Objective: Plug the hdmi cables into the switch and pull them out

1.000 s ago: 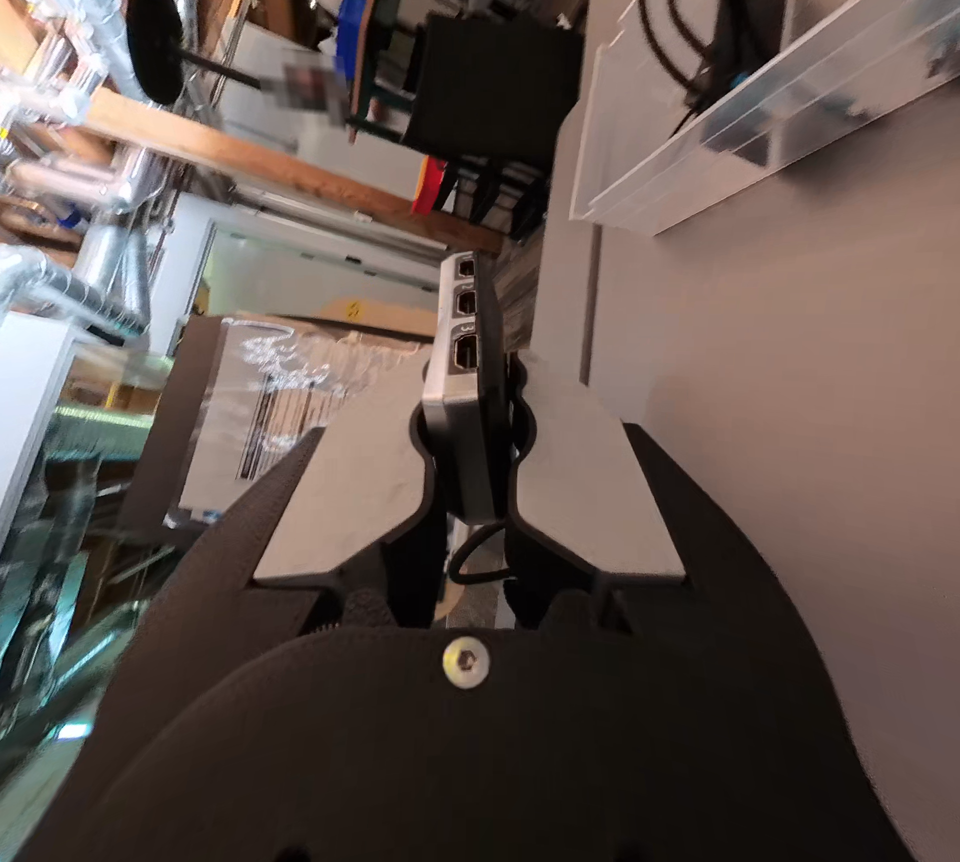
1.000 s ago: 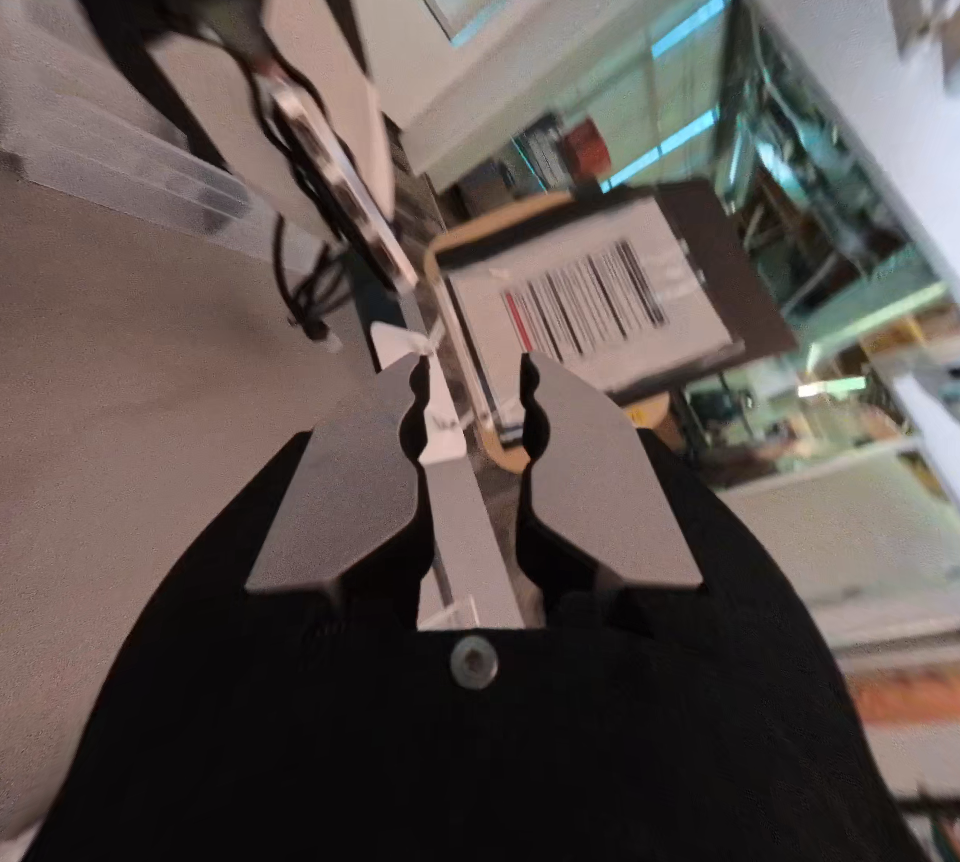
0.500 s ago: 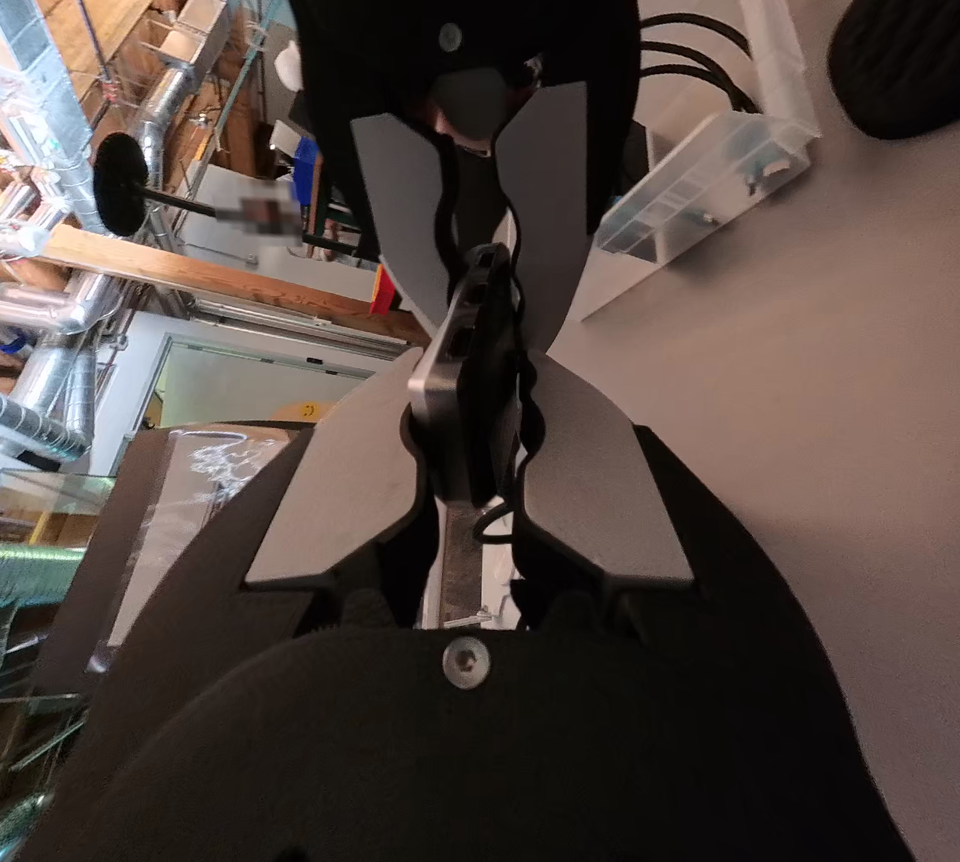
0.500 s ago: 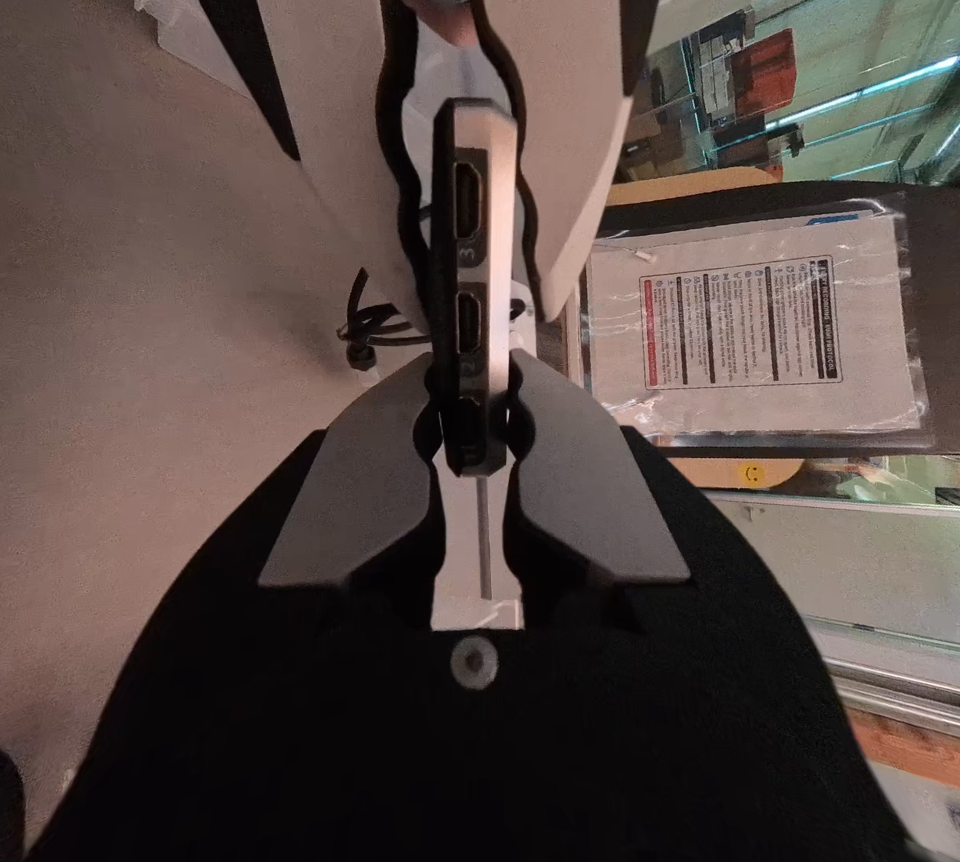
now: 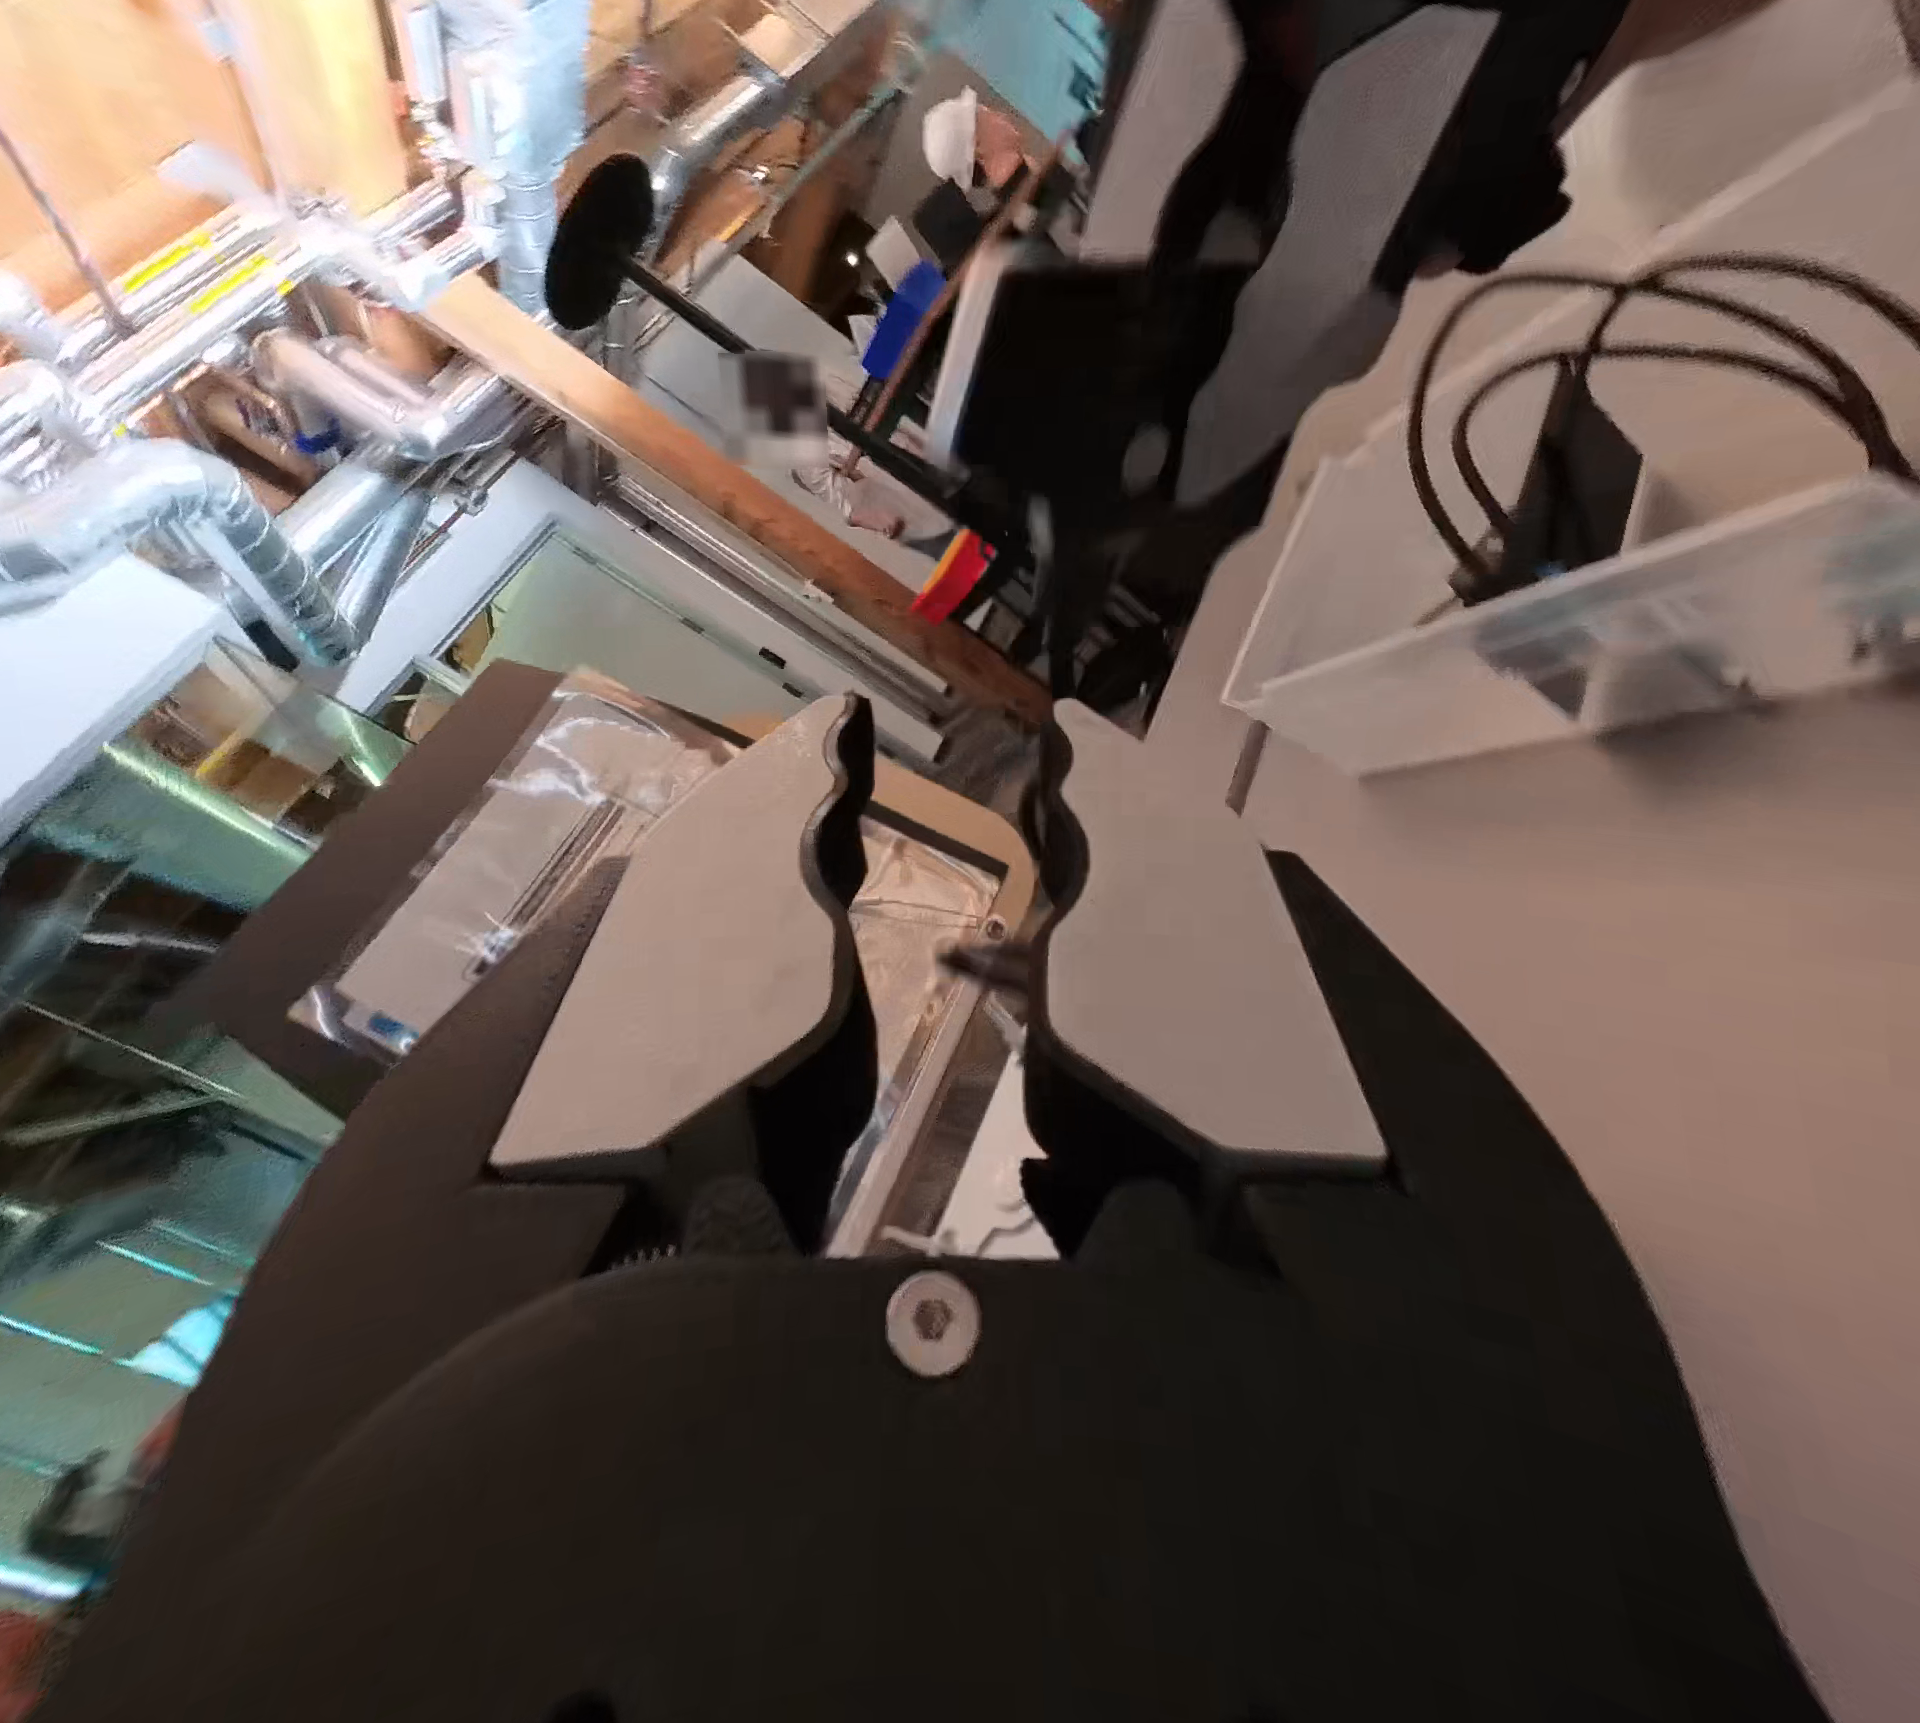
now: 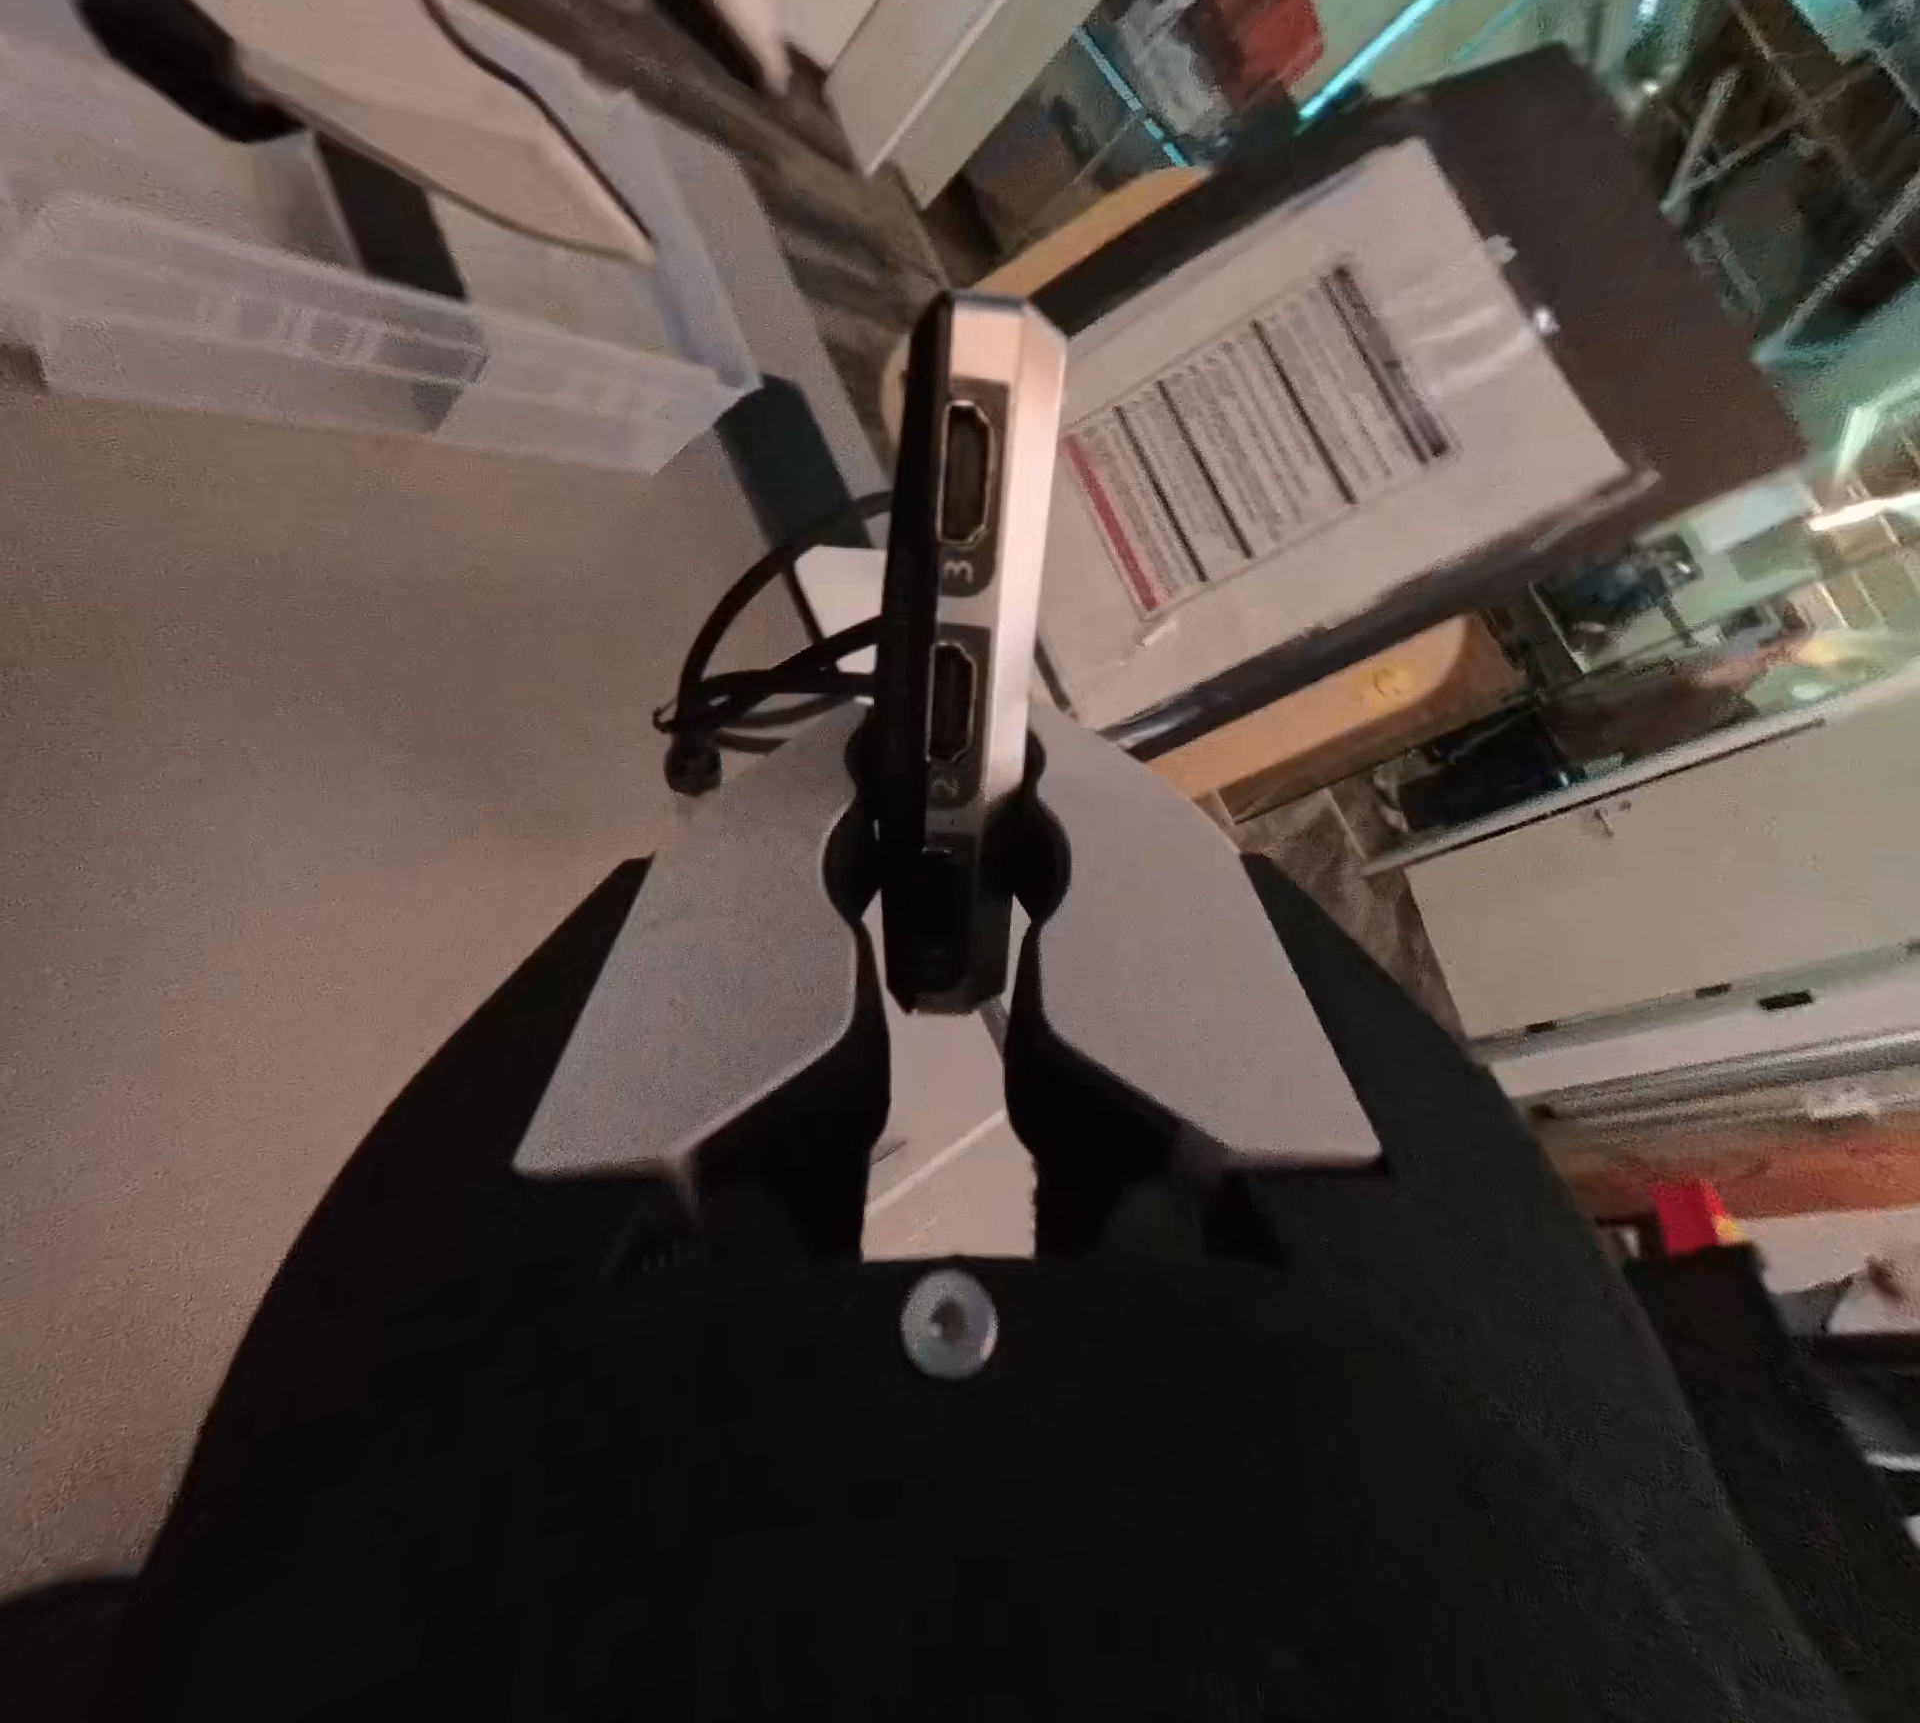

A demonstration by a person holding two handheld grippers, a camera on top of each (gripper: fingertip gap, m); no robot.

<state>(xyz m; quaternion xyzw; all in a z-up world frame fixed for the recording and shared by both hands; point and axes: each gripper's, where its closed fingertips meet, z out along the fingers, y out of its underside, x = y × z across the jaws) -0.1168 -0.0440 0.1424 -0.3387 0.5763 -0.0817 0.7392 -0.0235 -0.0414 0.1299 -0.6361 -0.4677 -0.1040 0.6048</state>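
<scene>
In the left wrist view, the left gripper (image 5: 951,800) stands parted with nothing between its grey notched fingers (image 5: 727,925); toward the desk's far edge a clear plastic bin (image 5: 1579,634) holds black braided cables (image 5: 1475,385). In the right wrist view, the right gripper (image 6: 940,852) is clamped on the slim silver-and-black HDMI switch (image 6: 971,593), held on edge above the pale desk (image 6: 312,686) — its port row faces the camera, two oblong sockets visibly empty. Only its lower end is pinched, so a plug's push could, I judge, lever it askew — or loose.
</scene>
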